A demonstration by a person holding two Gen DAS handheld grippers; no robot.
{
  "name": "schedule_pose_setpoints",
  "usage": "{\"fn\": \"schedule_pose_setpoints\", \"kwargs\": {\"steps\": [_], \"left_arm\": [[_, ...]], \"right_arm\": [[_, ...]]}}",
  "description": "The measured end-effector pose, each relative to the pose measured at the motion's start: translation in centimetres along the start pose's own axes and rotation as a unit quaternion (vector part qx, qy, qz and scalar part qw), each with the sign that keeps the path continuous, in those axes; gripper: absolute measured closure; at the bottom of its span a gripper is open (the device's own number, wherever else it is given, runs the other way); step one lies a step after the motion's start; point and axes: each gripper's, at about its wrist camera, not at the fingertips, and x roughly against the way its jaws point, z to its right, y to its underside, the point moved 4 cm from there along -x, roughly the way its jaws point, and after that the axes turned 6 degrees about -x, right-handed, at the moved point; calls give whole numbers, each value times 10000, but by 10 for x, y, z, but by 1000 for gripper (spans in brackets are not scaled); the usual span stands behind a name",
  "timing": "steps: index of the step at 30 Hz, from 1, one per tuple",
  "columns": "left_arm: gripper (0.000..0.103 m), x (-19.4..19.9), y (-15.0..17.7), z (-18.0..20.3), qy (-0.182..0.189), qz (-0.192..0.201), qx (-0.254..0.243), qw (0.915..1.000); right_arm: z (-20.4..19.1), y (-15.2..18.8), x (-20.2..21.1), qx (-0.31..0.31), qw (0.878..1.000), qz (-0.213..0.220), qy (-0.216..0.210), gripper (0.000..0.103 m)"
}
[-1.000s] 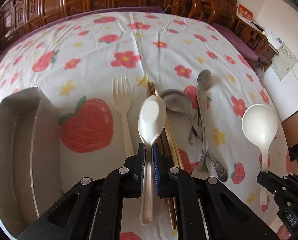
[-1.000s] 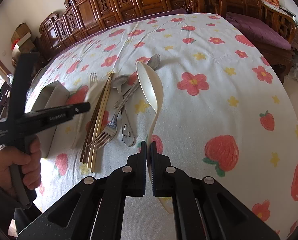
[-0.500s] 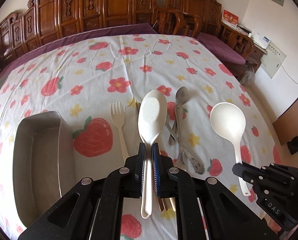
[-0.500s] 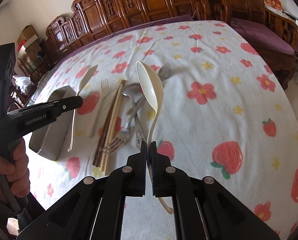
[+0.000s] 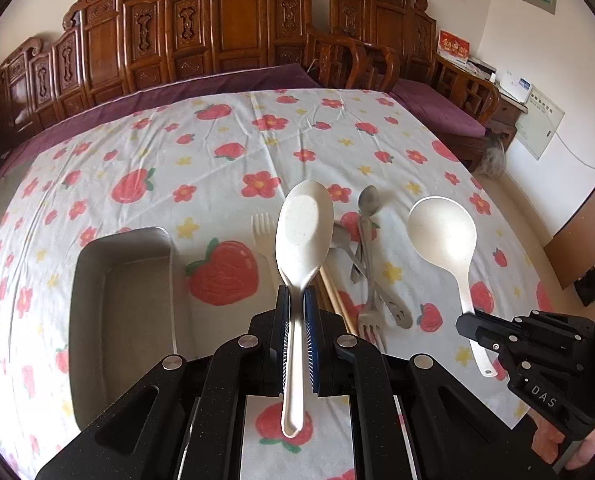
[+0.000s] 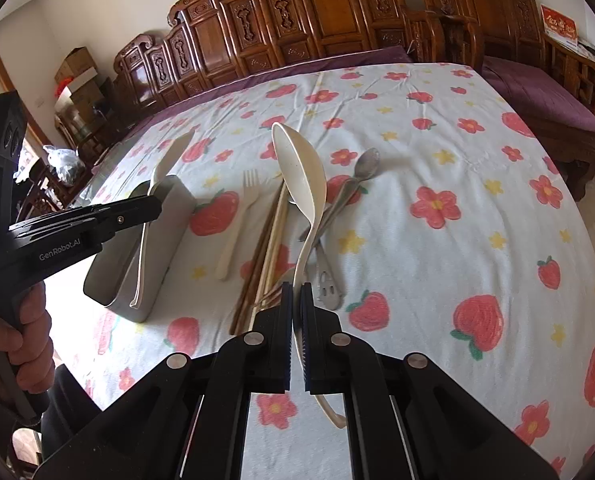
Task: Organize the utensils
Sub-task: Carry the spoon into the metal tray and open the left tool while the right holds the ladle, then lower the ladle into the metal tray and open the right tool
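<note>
Carrying two cream spoons, left gripper (image 5: 296, 312) and right gripper (image 6: 296, 304) each clamping one handle, bowls ahead of fingertips; needing lowering into steel tray (image 5: 97, 280) lying left of both.

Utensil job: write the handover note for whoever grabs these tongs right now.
Left tongs: shut on a speckled cream spoon, held above the cloth.
Right tongs: shut on a white ladle, also in the air.
Metal tray: to the left, nothing inside it.
On the tablecloth: cream fork, chopsticks, and a pile of metal spoons and a fork.
Done: both pieces picked up; nothing sorted yet.
Left: probably place both in the tray, then the rest.
</note>
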Motion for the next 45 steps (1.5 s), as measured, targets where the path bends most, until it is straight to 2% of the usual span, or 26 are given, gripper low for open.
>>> {"fn": "schedule_pose_setpoints", "kwargs": {"steps": [19, 28, 31, 37, 38, 41, 45], "left_arm": [[96, 33, 21, -94, -332, 113, 426, 9985], [96, 20, 33, -137, -585, 4, 695, 9959], [96, 10, 39, -148, -504, -103, 868, 9949], [95, 0, 48, -152, -523, -226, 914, 9942], [94, 0, 48, -154, -569, -255, 938, 9936], [76, 2, 50, -159, -547, -251, 1017, 9930], [73, 17, 53, -166, -556, -138, 960, 9937]], "right_arm": [[-93, -2, -10, 556, 9980, -34, -292, 98], [-139, -1, -24, 701, 9964, -97, -468, 98], [-150, 0, -27, 753, 9959, -118, -493, 98], [-159, 1, -34, 743, 9958, -192, -502, 98], [-160, 1, -36, 743, 9958, -207, -500, 98], [-166, 0, -42, 776, 9955, -234, -495, 98], [-177, -3, -51, 770, 9953, -241, -535, 98]]}}
